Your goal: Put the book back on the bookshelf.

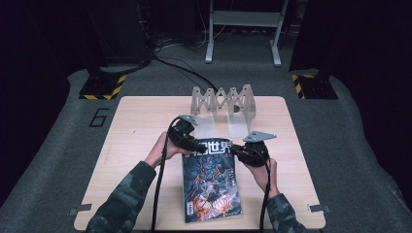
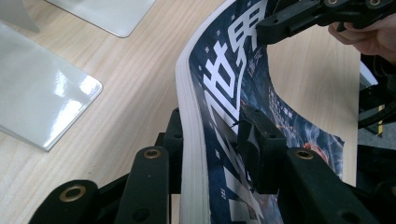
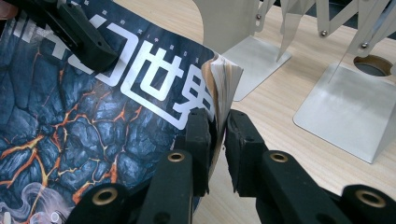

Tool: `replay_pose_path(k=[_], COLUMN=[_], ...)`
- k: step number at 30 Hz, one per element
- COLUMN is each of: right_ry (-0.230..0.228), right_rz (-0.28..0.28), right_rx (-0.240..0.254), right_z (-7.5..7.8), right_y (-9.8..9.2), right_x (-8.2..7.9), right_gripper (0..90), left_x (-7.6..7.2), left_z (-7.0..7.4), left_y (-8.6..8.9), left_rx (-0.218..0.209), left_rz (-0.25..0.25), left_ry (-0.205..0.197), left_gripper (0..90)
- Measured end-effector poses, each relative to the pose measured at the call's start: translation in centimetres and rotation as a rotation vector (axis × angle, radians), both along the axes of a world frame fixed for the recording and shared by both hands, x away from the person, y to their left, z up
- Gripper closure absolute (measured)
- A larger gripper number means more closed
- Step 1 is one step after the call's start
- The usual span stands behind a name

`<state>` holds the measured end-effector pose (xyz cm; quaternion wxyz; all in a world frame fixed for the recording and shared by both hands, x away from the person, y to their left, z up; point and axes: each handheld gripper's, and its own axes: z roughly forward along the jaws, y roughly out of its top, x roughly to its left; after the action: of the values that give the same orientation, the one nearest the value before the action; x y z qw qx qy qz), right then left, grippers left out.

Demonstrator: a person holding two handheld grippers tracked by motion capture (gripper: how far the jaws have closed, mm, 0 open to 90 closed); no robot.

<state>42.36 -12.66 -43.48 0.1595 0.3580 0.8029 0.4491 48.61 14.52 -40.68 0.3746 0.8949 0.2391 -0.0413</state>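
Left gripper (image 2: 212, 144): jaws clamped on the top edge of a magazine (image 2: 233, 93), one jaw behind the page block, one on the cover. In the high view this gripper (image 1: 193, 144) sits at the magazine's far left corner, the person's left hand (image 1: 163, 150) behind it.

Right gripper (image 3: 218, 140): jaws pressed together on the magazine's (image 3: 93, 121) far right corner, pages fanning a little above the pinch. High view puts this gripper (image 1: 238, 149) at that corner, right hand (image 1: 262, 174) wrapped round its body.

Magazine (image 1: 211, 182): dark cover, orange cracks, big white characters across the top. Near end rests on the table (image 1: 141, 126); far edge is lifted and bowed between the two grippers.

Just beyond the magazine stands a grey folding rack (image 1: 222, 99) with metal base plates, at the table's far edge. Camouflage sleeves (image 1: 121, 204) come in from the bottom. A dark floor lies around the table, with black-and-yellow striped tape (image 1: 102, 87) at left.
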Motion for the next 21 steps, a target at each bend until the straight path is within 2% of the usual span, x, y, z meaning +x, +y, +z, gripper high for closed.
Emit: replay_pose_path(k=[4, 8, 10, 11, 12, 14, 17, 21], right_ry=[-0.001, 0.008, 0.031, 0.03, 0.033, 0.052, 0.062, 0.082], right_rz=[0.001, -0.019, -0.031, -0.043, -0.059, -0.108, -0.2, -0.273], right_rx=[0.017, 0.014, 0.032, 0.02, 0.012, -0.003, -0.063, -0.086], right_z=[-0.2, -0.8, -1.6, -1.9, -2.3, -3.3, -5.0, -6.7], right_y=[-0.3, -0.7, -1.3, -1.7, -2.0, -2.7, -3.7, -4.9], right_x=[-0.1, -0.1, -0.2, -0.2, -0.2, -0.3, -0.4, -0.4], right_gripper=[78.7, 71.8, 65.9, 62.9, 60.3, 51.5, 34.3, 21.2], left_x=[-0.3, -0.6, -0.7, -0.8, -0.9, -1.2, -1.8, -2.4], left_z=[0.3, 0.4, 0.5, 0.5, 0.6, 0.8, 1.3, 1.8], left_y=[-0.2, -0.2, -0.2, -0.2, -0.1, 0.1, 0.1, -0.1], left_rx=[-0.008, -0.031, 0.002, 0.001, 0.007, -0.018, -0.033, -0.055], left_rz=[0.006, -0.004, 0.007, 0.011, 0.018, 0.013, 0.005, 0.001], left_ry=[-0.003, 0.0, -0.019, -0.017, -0.022, -0.032, -0.054, -0.075], left_gripper=[69.3, 71.6, 72.4, 72.6, 72.6, 73.0, 73.2, 73.8])
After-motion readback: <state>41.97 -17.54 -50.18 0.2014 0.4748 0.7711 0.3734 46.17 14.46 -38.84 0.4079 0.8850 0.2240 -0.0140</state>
